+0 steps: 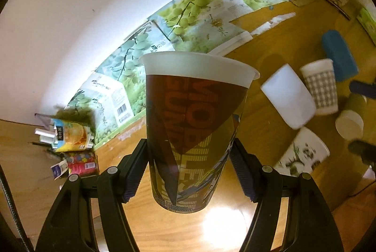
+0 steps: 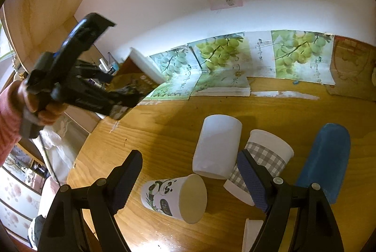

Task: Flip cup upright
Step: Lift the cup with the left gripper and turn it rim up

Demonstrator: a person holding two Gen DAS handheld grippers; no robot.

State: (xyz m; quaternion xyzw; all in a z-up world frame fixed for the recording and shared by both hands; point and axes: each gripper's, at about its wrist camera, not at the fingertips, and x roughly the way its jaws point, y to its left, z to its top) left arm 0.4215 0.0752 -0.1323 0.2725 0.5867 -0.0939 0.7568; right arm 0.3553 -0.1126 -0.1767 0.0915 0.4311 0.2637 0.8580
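My left gripper (image 1: 189, 172) is shut on a brown and yellow printed paper cup (image 1: 195, 125). The cup is lifted off the wooden table, white rim toward the far wall. In the right wrist view the same cup (image 2: 141, 73) hangs in the air at the left, tilted, in the left gripper (image 2: 131, 96). My right gripper (image 2: 188, 183) is open and empty above a panda-print cup (image 2: 169, 198) lying on its side.
A plain white cup (image 2: 217, 146) and a grey checked cup (image 2: 260, 158) lie on the table (image 2: 164, 125) beside the panda cup. A blue case (image 2: 325, 158) lies at the right. Grape-print boxes (image 2: 221, 59) lean on the far wall. Small cartons (image 1: 72, 141) sit at far left.
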